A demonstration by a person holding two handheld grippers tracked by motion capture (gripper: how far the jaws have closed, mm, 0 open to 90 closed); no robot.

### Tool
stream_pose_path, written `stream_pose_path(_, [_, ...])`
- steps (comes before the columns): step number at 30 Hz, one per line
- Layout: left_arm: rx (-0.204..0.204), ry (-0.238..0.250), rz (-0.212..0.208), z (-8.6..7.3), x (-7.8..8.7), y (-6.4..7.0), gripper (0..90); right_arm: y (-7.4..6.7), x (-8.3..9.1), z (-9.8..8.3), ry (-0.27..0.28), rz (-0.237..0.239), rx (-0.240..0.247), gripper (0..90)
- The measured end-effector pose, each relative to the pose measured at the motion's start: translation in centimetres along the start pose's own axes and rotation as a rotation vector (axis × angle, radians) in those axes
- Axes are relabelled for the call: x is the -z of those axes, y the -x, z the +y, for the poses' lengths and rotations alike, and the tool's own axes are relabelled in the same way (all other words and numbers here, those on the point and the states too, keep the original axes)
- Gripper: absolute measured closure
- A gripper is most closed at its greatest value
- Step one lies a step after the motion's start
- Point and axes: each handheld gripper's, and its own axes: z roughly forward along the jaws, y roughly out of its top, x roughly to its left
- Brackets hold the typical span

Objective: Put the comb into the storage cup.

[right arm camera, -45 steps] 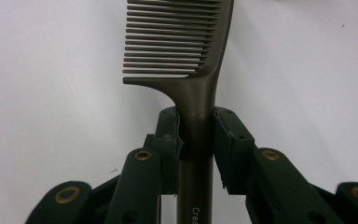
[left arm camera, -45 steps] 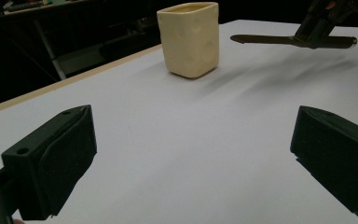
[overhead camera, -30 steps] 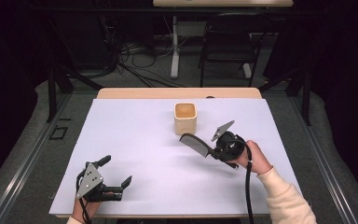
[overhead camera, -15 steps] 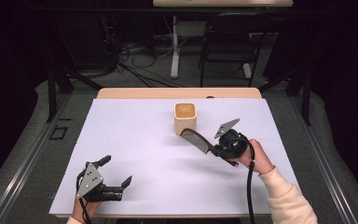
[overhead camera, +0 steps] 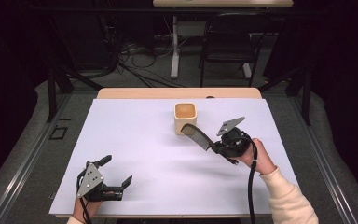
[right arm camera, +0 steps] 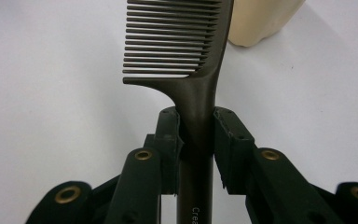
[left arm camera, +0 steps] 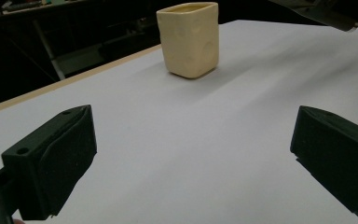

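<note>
The right gripper (overhead camera: 214, 145) clamps the handle of a dark comb (right arm camera: 186, 42), its toothed end held up just beside the cream cup (overhead camera: 185, 117) near the table's (overhead camera: 135, 140) far edge. The left gripper (overhead camera: 116, 179) rests wide open and empty by the near left corner. With the comb held only at its handle, the long end could swing against the cup's rim and tip the light cup, or twist in the jaws.

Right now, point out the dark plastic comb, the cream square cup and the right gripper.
dark plastic comb (right arm camera: 177, 39), right gripper view, teeth.
cream square cup (overhead camera: 185, 119), high view, front wall.
right gripper (right arm camera: 196, 135), right gripper view, between jaws.
</note>
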Motion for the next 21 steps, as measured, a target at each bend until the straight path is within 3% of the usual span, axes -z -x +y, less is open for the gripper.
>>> stream_pose_path(21, [-0.002, 0.0, 0.003, 0.01, -0.03, -0.02, 0.2, 0.52, 0.95, 0.13, 0.076, -0.05, -0.022, 72.3])
